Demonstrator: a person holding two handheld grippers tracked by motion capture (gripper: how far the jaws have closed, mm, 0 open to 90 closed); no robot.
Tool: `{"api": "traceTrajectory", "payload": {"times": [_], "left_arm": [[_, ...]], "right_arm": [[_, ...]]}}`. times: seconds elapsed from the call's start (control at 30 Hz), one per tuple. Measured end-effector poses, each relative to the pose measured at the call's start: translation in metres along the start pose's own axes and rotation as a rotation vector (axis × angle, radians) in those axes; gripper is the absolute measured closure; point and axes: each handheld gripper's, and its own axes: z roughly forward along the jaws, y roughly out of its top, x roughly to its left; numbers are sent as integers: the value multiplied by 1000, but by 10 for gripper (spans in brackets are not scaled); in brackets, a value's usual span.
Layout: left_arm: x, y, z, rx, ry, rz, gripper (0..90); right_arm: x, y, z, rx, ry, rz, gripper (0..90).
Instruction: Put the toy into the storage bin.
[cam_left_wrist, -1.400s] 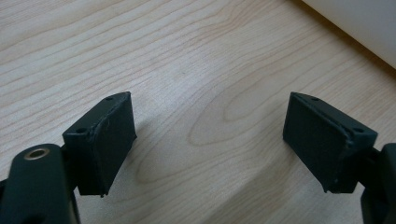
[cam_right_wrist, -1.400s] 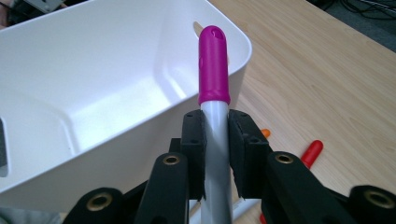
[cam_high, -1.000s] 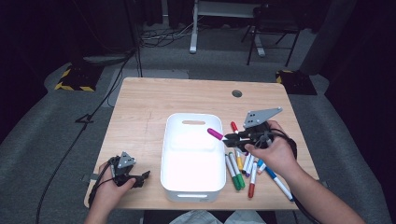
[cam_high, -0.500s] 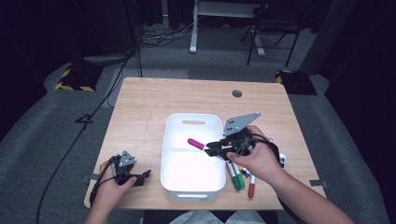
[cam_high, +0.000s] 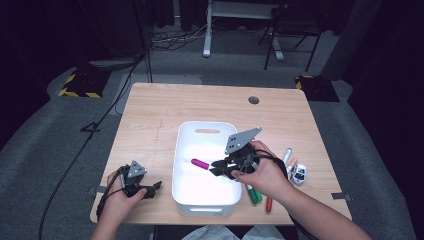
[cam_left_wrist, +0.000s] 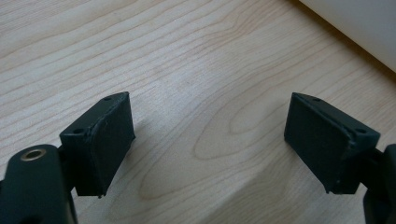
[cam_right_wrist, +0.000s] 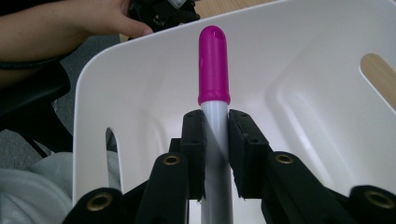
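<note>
**Magenta-capped marker held over white bin**

A person seated at a light wooden tabletop (cam_high: 165, 115) held a pair of tongs in each hand. The right tongs (cam_high: 216, 167) were clamped on the grey barrel of a marker (cam_right_wrist: 214, 88), its magenta cap pointing out over the inside of a white plastic bin (cam_high: 185, 150) that stood at the middle of the tabletop. In the right gripper view the 2 black jaws pressed against the barrel just below the cap, with the bin's wall and handle slot behind. The left tongs (cam_high: 150, 189) rested low at the near left corner, just beside the bin, their jaws spread wide with bare wood between them in the left gripper view. To the right of the bin, partly hidden by the right hand (cam_high: 262, 175), lay several more markers (cam_high: 255, 195), green and red among them, and a small white toy car (cam_high: 298, 174) sat near the right edge.
</note>
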Motion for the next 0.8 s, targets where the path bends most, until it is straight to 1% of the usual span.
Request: {"api": "traceTrajectory", "payload": {"times": [0.1, 0.17, 0.33, 0.43, 0.5, 0.57, 0.7, 0.8], "left_arm": [[0, 0, 0, 0, 0, 0, 164], [0, 0, 0, 0, 1, 0, 164], [0, 0, 0, 0, 1, 0, 164], [0, 0, 0, 0, -2, -1, 164], [0, 0, 0, 0, -1, -1, 164], [0, 0, 0, 0, -1, -1, 164], [0, 0, 0, 0, -1, -1, 164], [0, 0, 0, -1, 0, 0, 164]], "right_arm": [[0, -2, 3, 20, 2, -2, 771], [0, -5, 8, 36, 8, 8, 771], [2, -6, 12, 48, 15, -5, 771], [3, -8, 15, 68, 14, -10, 771], [3, -10, 18, 77, 21, -1, 771], [4, -12, 20, 89, 22, -10, 771], [8, -13, 24, 111, 24, -11, 771], [14, -13, 26, 131, 16, -12, 771]]}}
